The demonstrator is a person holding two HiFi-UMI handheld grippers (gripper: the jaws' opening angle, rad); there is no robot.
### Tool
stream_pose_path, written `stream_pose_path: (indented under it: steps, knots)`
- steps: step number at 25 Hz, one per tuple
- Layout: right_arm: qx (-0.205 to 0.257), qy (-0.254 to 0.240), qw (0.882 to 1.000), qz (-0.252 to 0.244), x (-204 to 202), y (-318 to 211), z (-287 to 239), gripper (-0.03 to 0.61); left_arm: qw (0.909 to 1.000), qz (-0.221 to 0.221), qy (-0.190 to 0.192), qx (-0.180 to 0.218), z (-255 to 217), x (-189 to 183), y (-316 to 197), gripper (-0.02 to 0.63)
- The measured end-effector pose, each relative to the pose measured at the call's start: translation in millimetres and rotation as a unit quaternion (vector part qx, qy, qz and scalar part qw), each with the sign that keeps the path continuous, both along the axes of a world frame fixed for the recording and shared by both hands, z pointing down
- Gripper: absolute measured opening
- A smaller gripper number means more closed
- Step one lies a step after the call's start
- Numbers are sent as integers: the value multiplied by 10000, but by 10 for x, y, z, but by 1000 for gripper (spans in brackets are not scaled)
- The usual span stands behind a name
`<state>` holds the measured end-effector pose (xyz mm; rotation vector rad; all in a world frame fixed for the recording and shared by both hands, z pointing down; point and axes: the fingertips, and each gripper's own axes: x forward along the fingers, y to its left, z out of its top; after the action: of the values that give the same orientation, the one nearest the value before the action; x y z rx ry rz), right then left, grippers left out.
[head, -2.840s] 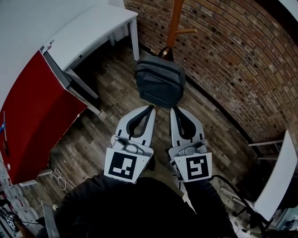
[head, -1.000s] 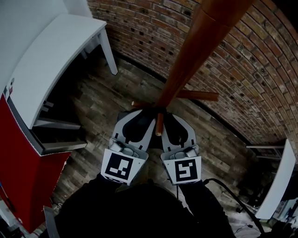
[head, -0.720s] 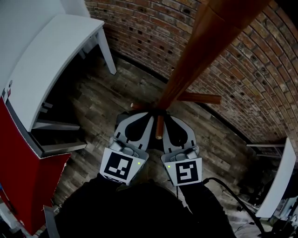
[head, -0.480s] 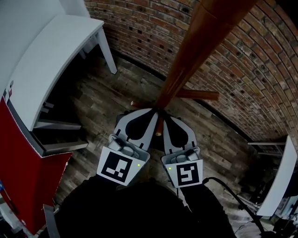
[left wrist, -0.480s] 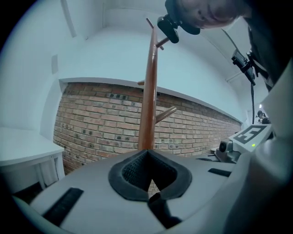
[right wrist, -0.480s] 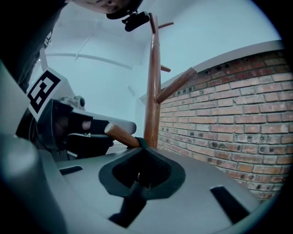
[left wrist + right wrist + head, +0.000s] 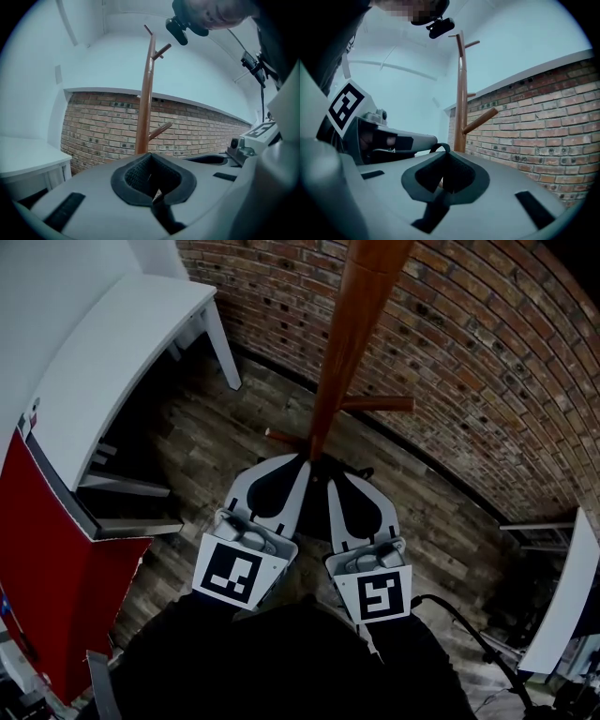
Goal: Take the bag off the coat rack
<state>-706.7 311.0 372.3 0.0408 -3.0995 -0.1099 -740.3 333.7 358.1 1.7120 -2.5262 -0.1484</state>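
Note:
The wooden coat rack [image 7: 337,352] rises from the plank floor, with short pegs [image 7: 375,404] low on its pole. My left gripper [image 7: 302,458] and right gripper [image 7: 330,482] lie side by side, tips at the pole's foot. Both are shut. They cover the bag; only a dark scrap [image 7: 360,472] shows past the right one. In the right gripper view a dark strap loop [image 7: 440,146] arches just beyond the closed right gripper [image 7: 449,154]. The left gripper [image 7: 151,157] shows nothing plainly pinched. The pole [image 7: 144,103] stands straight ahead.
A brick wall [image 7: 469,362] runs behind the rack. A white table [image 7: 122,343] stands at the left with a red cabinet [image 7: 47,549] beside it. Another white table [image 7: 572,596] and floor cables [image 7: 450,615] are at the right.
The hanging bag seen earlier is now hidden under the grippers. Over the last second the jaws of both grippers have closed at the pole's foot, and the view has tilted slightly.

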Motion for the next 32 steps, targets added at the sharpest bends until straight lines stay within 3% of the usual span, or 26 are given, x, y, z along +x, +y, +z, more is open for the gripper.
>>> stream_pose_path:
  steps: [10, 16, 25, 32]
  knots:
    - [-13, -342, 9994, 17, 648, 212, -391, 21, 9995, -53, -308, 15, -344, 645, 261, 6]
    - [18, -460, 9988, 156, 1203, 309, -590, 22, 9991, 72, -403, 64, -484, 1220, 395, 6]
    - [91, -513, 9959, 740, 2209, 306, -790, 21, 9959, 752, -479, 146, -652, 2232, 337, 6]
    - [225, -592, 9852, 1595, 3106, 106, -873, 21, 9847, 1616, -583, 288, -742, 3091, 79, 6]
